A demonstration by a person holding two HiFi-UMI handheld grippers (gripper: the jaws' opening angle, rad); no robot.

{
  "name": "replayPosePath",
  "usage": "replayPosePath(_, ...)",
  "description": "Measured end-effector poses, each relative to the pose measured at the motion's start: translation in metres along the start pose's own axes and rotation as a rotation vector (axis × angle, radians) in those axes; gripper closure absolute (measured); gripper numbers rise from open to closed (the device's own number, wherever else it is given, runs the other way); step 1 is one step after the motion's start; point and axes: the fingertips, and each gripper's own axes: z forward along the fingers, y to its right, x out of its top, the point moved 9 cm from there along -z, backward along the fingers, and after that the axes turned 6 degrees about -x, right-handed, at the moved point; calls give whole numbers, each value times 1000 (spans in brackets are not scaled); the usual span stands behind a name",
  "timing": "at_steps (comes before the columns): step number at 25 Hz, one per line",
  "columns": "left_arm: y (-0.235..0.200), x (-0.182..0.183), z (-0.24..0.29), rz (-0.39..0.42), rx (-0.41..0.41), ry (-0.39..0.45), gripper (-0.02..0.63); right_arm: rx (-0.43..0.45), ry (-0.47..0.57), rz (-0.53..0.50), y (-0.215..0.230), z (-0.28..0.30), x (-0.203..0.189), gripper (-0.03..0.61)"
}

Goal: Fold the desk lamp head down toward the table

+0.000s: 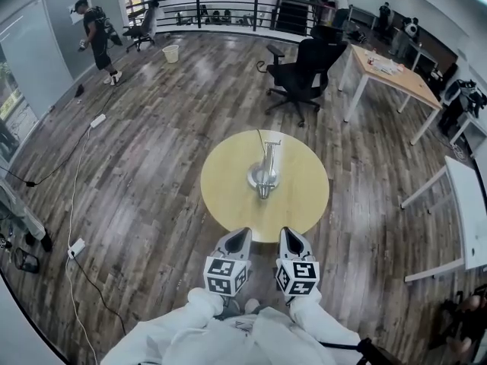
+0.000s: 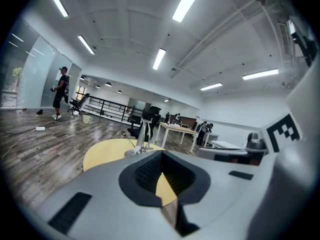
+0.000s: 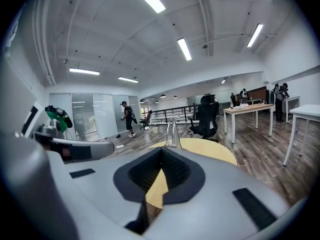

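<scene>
My left gripper (image 1: pixel 238 239) and right gripper (image 1: pixel 292 239) are both closed and empty, short of the desk lamp (image 1: pixel 265 175). 1 off-centre shove could topple it on the table (image 1: pixel 221 204).

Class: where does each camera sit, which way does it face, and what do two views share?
Head view: on the person's head, facing steeply down; round table, desk lamp, left tongs, right tongs, white sleeves.
Left gripper view: on left tongs, facing nearly level toward the lamp; right tongs at right.
Right gripper view: on right tongs, same heading; left tongs at left.
Shared: both gripper views see the lamp beyond shut tongs.
</scene>
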Motion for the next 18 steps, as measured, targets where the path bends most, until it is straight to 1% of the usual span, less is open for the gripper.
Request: replayPosePath(18, -5, -1, -7, 1, 3, -13, 614, -2, -1, -10, -7, -2, 0, 566)
